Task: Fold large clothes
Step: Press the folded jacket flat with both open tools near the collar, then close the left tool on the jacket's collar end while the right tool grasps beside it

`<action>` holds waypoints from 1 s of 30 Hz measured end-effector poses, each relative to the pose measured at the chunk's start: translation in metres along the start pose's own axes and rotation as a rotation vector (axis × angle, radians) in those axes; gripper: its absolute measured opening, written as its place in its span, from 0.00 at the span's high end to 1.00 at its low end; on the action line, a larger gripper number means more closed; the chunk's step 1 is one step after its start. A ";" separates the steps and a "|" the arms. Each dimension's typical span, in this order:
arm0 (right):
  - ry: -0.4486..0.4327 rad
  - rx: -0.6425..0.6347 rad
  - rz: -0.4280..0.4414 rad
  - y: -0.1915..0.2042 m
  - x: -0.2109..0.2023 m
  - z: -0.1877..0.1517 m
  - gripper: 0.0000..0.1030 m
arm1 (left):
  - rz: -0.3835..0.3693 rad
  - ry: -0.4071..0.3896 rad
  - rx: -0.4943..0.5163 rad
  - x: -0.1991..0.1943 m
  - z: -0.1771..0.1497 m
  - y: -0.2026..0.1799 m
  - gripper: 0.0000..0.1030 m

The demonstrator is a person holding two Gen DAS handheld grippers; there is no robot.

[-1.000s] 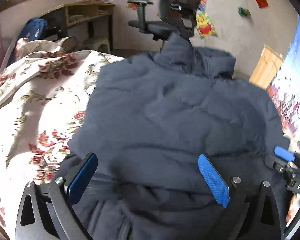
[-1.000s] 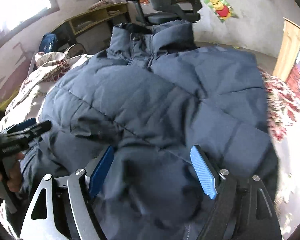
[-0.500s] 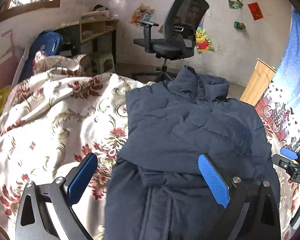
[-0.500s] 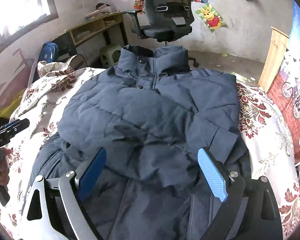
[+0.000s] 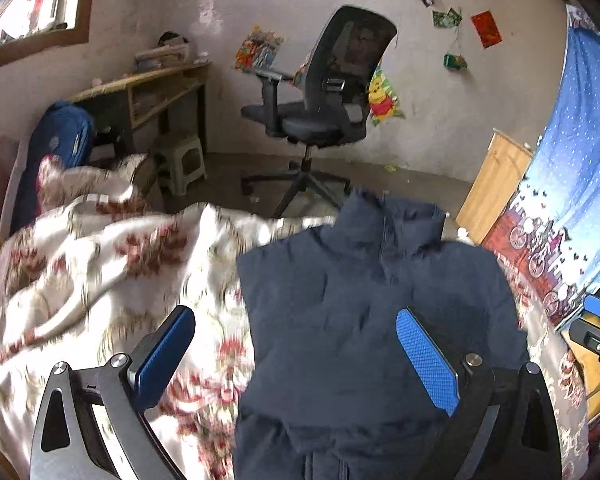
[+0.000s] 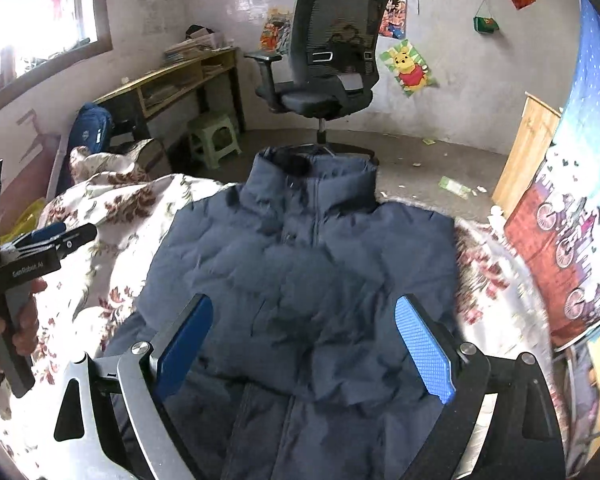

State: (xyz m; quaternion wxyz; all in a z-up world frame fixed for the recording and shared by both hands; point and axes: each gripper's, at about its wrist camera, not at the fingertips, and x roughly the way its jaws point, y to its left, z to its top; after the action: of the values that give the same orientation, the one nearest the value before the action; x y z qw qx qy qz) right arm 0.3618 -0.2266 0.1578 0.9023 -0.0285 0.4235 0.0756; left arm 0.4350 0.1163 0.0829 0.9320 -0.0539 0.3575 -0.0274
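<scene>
- Navy padded jacket [image 6: 300, 280] laid flat on the floral bedspread [image 6: 100, 216], collar toward the far edge of the bed, zip running down the middle.
- Lower part of the jacket doubled up over the chest, leaving a puffy folded edge across the near side in both wrist views.
- Left gripper [image 5: 296, 360] held above the bed with jaws spread wide and nothing between the blue pads; left pad over the bedspread, right pad over the jacket's near half, no contact visible.
- Right gripper [image 6: 304, 348] likewise released, jaws wide apart, hanging over the folded edge of the jacket with cloth seen between the pads but not pinched.
- Left gripper also seen at the left edge of the right wrist view, gripped by a hand [image 6: 4, 320].
- Beyond the bed: black office chair [image 6: 328, 64] just past the collar, green plastic stool [image 6: 214, 136], wooden desk [image 6: 172, 80] under the window, blue backpack [image 6: 94, 128].
- Patterned blue curtain [image 5: 572, 208] hung at the right of the bed.
</scene>
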 end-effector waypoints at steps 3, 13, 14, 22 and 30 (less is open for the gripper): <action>0.003 -0.005 -0.056 -0.009 -0.005 0.038 0.13 | -0.023 0.006 0.002 0.007 0.035 -0.002 0.02; -0.038 -0.035 -0.109 -0.039 0.050 0.113 0.13 | -0.053 0.016 -0.035 0.063 0.088 -0.025 0.02; -0.057 -0.017 -0.090 -0.044 0.063 0.114 0.13 | -0.043 0.027 -0.028 0.073 0.091 -0.030 0.02; -0.032 0.166 0.024 -0.097 0.186 0.104 0.13 | 0.036 0.112 0.023 0.157 0.110 -0.072 0.03; 0.014 0.225 0.146 -0.119 0.274 0.117 0.30 | 0.143 0.157 0.089 0.230 0.125 -0.111 0.13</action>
State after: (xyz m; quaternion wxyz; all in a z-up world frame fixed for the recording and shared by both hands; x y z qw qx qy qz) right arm 0.6421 -0.2995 0.0205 0.8890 0.1030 0.4363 0.0930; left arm 0.6881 -0.0046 0.0360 0.9021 0.0154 0.4307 0.0194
